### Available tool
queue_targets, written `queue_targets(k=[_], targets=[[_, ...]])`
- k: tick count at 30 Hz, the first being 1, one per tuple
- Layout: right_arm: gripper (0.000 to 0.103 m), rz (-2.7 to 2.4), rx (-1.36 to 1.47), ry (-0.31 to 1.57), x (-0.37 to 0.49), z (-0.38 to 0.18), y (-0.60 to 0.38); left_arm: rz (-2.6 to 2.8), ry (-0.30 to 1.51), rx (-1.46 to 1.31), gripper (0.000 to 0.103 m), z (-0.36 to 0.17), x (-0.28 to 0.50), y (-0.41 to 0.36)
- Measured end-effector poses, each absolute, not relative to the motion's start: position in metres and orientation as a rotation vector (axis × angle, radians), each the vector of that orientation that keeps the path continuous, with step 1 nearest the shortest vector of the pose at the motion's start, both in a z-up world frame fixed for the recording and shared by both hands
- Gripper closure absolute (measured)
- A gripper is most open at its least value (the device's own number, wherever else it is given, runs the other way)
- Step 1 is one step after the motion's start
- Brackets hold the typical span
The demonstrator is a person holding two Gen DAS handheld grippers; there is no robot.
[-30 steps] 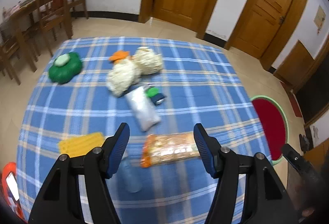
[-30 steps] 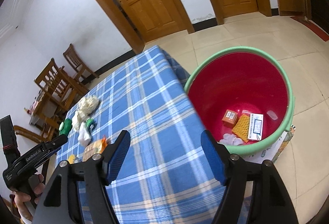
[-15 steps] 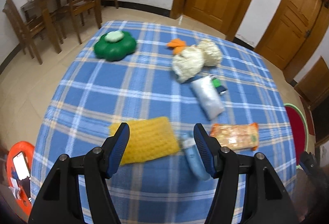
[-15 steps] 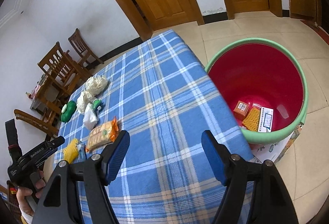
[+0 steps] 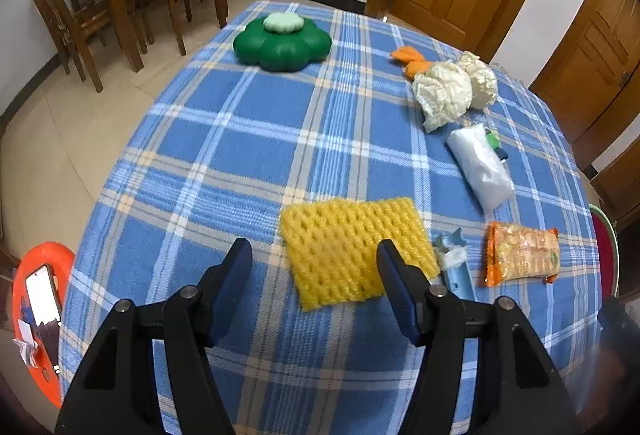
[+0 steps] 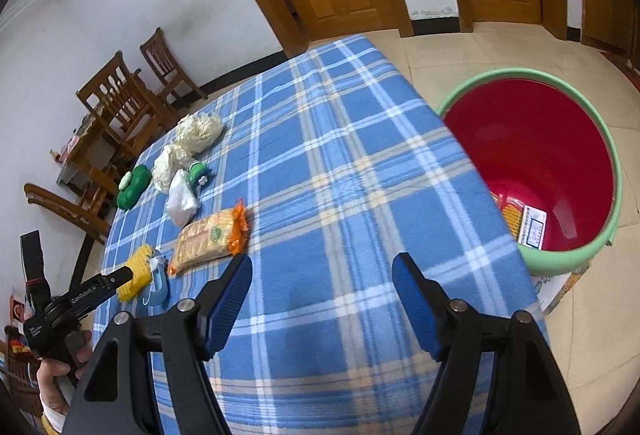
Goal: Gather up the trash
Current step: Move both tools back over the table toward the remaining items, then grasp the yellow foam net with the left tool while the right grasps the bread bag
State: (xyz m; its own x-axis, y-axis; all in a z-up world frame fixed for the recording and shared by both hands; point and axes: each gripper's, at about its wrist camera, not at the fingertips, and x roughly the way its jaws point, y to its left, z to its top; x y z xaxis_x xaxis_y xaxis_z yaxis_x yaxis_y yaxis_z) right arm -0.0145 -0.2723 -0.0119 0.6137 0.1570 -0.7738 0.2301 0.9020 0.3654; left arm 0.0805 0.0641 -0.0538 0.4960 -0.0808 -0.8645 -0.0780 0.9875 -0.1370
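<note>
The left claw (image 5: 314, 267) hangs over the near part of a desk (image 5: 248, 139) covered in blue plaid cloth, its jaws apart and holding nothing. Directly ahead of it, partly framed between the two fingers, lies a flat yellow foam net (image 5: 352, 247), the nearest piece of trash; its long side runs across the claw's line, tilted slightly. Just right of the net sits a small pale blue wrapper (image 5: 454, 259), then an orange snack packet (image 5: 522, 253). Farther off are a white plastic bag (image 5: 480, 165), two crumpled cream paper balls (image 5: 454, 89) and a green flower-shaped box (image 5: 282, 43).

The right claw (image 6: 322, 281) is also spread wide and empty, over bare cloth nearer the red bin (image 6: 536, 155) that stands on the floor beyond the desk's edge. The net lies well to its left, so the left claw looks better placed to take it.
</note>
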Motion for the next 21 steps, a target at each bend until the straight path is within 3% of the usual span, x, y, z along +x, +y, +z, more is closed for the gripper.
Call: queue_targets(k=[8, 21], targets=[[0.028, 0.003, 0.390, 0.937, 0.011, -0.011, -0.244, -0.061, 1.045, -0.198, 0.039, -0.058, 0.080, 0.062], [0.028, 0.097, 0.349, 1.007, 0.050, -0.024, -0.200, -0.163, 1.021, -0.250, 0.075, -0.057, 0.082, 0.056]])
